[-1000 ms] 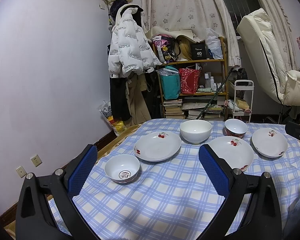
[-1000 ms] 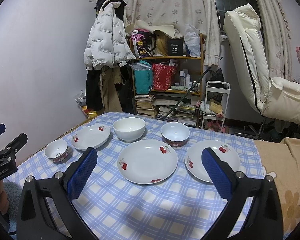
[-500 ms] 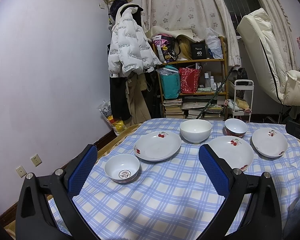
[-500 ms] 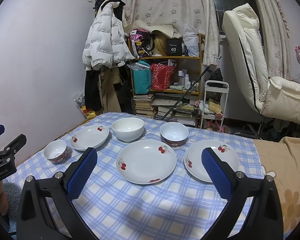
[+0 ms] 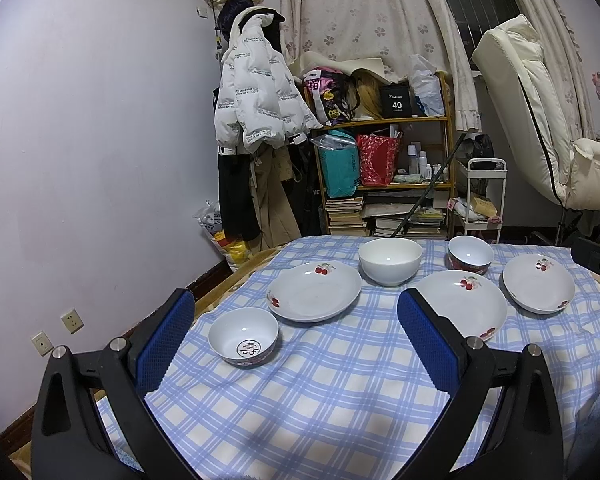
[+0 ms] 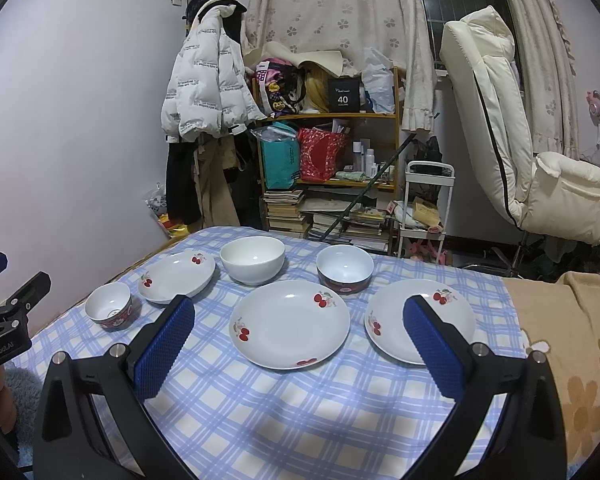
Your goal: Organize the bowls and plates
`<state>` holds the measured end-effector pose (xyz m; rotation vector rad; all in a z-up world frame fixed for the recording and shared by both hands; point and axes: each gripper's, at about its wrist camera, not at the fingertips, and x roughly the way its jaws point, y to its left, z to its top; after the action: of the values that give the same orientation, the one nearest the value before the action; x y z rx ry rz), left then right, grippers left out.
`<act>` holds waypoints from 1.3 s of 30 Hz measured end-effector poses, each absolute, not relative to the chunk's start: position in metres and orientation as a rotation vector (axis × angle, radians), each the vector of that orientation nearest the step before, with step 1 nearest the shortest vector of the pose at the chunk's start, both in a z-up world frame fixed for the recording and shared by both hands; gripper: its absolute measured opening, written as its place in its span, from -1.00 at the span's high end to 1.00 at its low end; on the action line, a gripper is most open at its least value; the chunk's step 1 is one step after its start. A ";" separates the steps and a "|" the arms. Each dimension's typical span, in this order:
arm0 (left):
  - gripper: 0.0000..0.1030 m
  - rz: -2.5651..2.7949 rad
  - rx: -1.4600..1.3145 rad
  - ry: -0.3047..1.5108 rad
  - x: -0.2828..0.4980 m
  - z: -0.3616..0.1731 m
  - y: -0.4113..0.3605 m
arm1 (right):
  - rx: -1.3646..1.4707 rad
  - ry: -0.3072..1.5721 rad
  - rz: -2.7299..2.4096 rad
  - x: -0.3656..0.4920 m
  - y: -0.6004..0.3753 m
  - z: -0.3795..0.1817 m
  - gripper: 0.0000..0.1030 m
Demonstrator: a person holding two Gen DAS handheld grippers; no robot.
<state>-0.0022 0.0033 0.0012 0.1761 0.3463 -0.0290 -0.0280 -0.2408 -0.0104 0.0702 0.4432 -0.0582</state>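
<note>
A soft woven cloth, the blue-checked tablecloth [image 6: 300, 408], is covering the table and looking matt. The three cherry plates [image 6: 290, 328] and the plain white bowl [image 6: 253, 259] are showing as glazed ceramic, smooth and glossy, catching small highlights. The right gripper [image 6: 300, 348] is wearing blue pads [image 6: 164, 350] with a rough, dimpled rubbery texture on matt black plastic arms with shiny metal bolts. At far, a puffy white jacket [image 6: 204, 88] is looking slightly sheeny beside a wooden shelf [image 6: 332, 114].
</note>
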 end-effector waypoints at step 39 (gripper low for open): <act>-0.94 -0.094 0.172 0.480 0.120 0.039 -0.056 | 0.049 0.466 -0.085 0.064 -0.279 0.020 -1.00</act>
<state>0.1203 -0.0557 0.0387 0.1724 0.4802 -0.0943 0.0643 -0.2785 0.0200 0.0491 0.4663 -0.0846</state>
